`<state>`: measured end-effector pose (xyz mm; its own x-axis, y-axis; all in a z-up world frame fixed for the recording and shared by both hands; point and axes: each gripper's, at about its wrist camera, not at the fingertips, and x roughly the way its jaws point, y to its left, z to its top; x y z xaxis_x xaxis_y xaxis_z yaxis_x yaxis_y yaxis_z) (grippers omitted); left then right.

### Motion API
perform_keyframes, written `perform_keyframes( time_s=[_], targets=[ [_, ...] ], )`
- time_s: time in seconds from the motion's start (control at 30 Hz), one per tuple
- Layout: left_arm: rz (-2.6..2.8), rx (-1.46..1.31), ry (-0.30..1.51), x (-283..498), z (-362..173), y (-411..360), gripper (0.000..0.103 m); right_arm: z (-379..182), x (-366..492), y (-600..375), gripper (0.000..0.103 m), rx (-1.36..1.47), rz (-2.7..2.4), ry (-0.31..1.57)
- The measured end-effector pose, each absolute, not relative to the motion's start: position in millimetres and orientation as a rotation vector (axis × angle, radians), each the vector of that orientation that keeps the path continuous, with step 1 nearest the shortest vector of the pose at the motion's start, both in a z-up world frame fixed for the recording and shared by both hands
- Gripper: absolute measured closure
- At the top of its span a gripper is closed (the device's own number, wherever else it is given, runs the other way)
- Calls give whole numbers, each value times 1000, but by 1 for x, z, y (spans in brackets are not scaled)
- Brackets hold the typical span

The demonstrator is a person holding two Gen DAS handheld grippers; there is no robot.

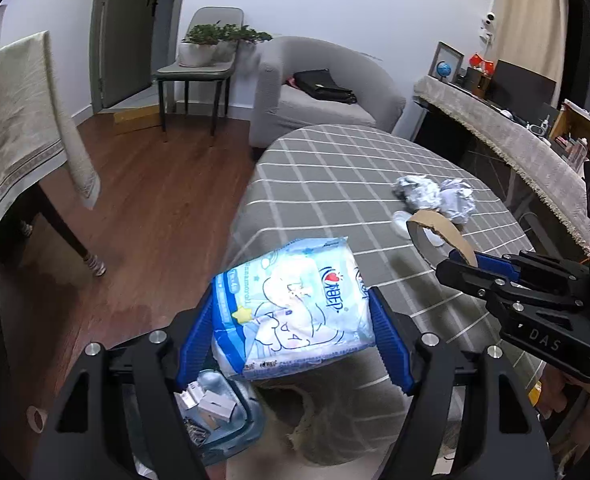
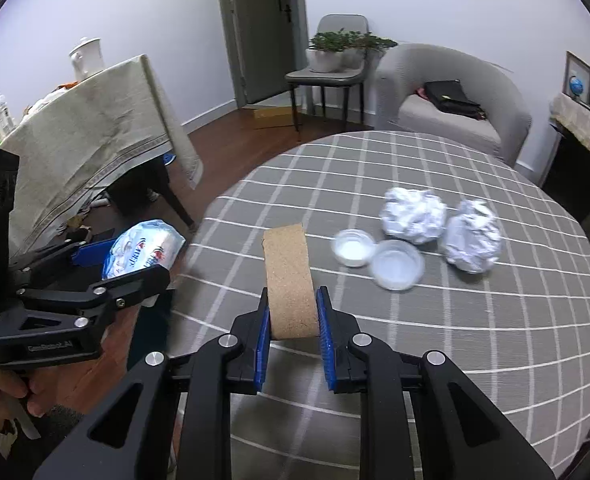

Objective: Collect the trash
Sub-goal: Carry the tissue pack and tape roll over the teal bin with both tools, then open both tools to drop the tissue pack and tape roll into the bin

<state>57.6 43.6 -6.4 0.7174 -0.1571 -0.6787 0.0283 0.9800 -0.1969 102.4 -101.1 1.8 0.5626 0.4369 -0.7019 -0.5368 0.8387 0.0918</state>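
My left gripper [image 1: 291, 316] is shut on a blue and white tissue pack [image 1: 291, 308] and holds it past the left edge of the round table [image 1: 335, 168], above a bin [image 1: 231, 420] with scraps in it. My right gripper [image 2: 293, 320] is shut on a brown cardboard tape roll [image 2: 289, 280], held above the table [image 2: 495, 340]. Two crumpled paper balls [image 2: 413, 216] [image 2: 473, 242] and two small clear plastic cups [image 2: 353, 248] [image 2: 397, 264] lie on the table ahead of it. The left gripper with the pack [image 2: 143, 254] shows at left in the right wrist view.
A cloth-covered table [image 2: 87, 140] stands to the left on the wood floor. A grey armchair [image 2: 455, 100] with a black bag and a chair with plants [image 2: 335, 52] stand behind the round table. A covered sideboard [image 1: 515, 144] runs along the right.
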Motion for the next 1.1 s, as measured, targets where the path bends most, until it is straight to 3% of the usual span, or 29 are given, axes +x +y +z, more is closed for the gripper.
perform_keyframes(
  time_s=[0.37,1.1],
  targets=[
    [-51,-207,803,41,-22,89,29,1,89,-52,82,-139,665,790],
    [17,-213,1119,25,-138,163,26,-36,82,56,82,-234,790,890]
  ],
)
